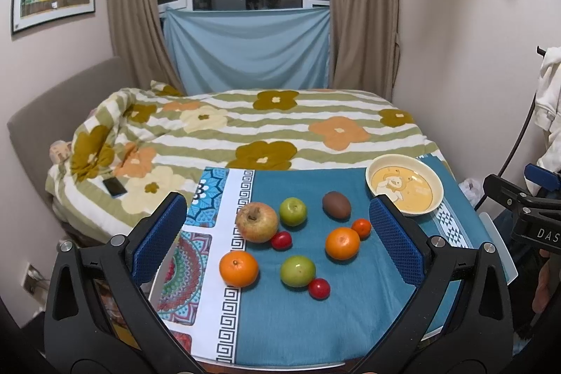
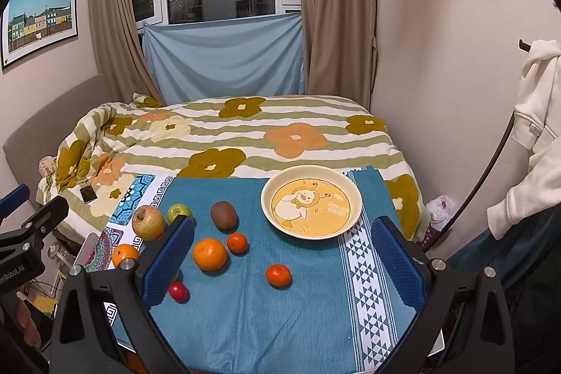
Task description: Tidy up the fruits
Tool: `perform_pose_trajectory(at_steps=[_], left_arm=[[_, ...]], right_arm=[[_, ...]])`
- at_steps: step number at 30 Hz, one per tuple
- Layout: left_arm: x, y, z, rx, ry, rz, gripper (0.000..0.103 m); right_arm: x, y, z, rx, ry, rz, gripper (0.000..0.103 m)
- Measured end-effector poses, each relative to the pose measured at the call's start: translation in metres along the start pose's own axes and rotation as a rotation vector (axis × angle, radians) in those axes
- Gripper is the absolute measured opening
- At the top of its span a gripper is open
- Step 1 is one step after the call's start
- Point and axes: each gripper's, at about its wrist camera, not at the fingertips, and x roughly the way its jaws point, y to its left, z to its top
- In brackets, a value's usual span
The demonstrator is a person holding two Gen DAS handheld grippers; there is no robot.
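Empty yellow bowl (image 2: 354, 195), scattered fruit, kiwi (image 2: 224, 215), blue cloth (image 2: 280, 321)

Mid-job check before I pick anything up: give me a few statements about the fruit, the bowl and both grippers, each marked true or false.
1. The bowl holds no fruit. True.
2. The left gripper is shut on an orange. False: it is open and holds nothing.
3. The kiwi lies on the blue cloth. True.
4. The apple sits in the bowl. False: it lies on the cloth.
5. The right gripper is open. True.
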Motion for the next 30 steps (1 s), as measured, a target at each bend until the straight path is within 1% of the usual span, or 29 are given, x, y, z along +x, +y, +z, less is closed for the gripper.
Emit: perform_pose_trajectory(at_steps=[30], left_arm=[[-0.0026,0.0003,-0.0016,-0.003,-0.003,-0.001,0.103]], right_arm=[[-0.0024,-0.0007,-0.0023,0.001,-0.002,0.000,0.101]])
